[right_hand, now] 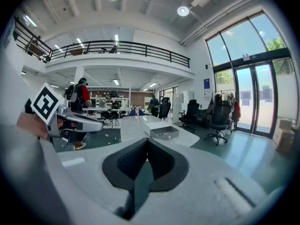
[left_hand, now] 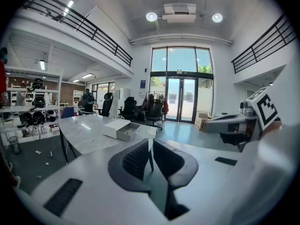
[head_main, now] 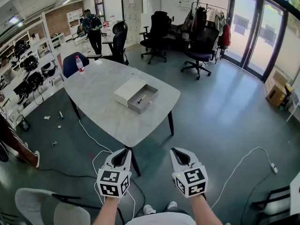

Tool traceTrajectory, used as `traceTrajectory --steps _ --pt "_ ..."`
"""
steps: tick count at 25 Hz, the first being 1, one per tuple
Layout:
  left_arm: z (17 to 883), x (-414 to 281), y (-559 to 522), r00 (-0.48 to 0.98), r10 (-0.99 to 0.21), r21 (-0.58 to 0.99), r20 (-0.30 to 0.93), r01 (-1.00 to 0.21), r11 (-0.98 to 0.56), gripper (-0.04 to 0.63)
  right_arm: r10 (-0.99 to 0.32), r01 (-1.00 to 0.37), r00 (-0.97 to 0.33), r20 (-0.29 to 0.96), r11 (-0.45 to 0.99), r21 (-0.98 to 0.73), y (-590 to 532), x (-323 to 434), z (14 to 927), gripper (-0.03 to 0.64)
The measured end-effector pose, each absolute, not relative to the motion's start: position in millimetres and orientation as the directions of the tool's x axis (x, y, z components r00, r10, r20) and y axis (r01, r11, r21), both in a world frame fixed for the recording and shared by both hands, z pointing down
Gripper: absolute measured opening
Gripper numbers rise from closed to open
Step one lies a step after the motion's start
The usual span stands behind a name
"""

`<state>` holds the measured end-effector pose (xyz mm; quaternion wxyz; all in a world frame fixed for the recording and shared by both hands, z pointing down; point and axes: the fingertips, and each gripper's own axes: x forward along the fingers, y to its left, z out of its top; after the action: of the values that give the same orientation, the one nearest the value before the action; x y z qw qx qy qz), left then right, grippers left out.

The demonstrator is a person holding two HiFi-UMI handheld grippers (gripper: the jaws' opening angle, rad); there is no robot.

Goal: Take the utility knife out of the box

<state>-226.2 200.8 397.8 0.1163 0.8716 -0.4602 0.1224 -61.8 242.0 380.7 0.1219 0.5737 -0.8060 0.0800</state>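
Head view: left hand-held gripper (head_main: 125,150) and right hand-held gripper (head_main: 176,150) both closed, empty, facing marble table (head_main: 96,90).

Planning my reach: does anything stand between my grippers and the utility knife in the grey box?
Nothing visible. The dark utility knife lies uncovered in the open grey box; only pale tabletop and floor separate it from left gripper and right gripper.

The box (head_main: 148,92) sits on the table (head_main: 98,102), towards its right side, with the lid (head_main: 127,91) just beside it on the left. The utility knife (head_main: 142,99) lies in the box. A bottle (head_main: 80,63) stands at the table's far left corner. Office chairs (head_main: 154,32) stand behind the table. The left hand-held gripper (head_main: 125,150) and the right hand-held gripper (head_main: 175,149) are side by side before the table's near end, above the floor (head_main: 220,121).
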Motion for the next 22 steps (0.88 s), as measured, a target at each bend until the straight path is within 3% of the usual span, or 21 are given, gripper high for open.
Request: traceTrajectory --steps 12,22 --pt "401 -207 180 0.566 -0.757 0.089 0.326 -0.816 -0.572 0.032 -0.909 -0.949 -0.302 0.287 0.314 -0.006 225 -49 382 0.005" --pt "406 -154 127 0.539 -0.773 0.064 0.336 -0.831 -0.552 0.032 -0.905 -0.942 -0.329 0.271 0.333 -0.031 169 6 388 0.005"
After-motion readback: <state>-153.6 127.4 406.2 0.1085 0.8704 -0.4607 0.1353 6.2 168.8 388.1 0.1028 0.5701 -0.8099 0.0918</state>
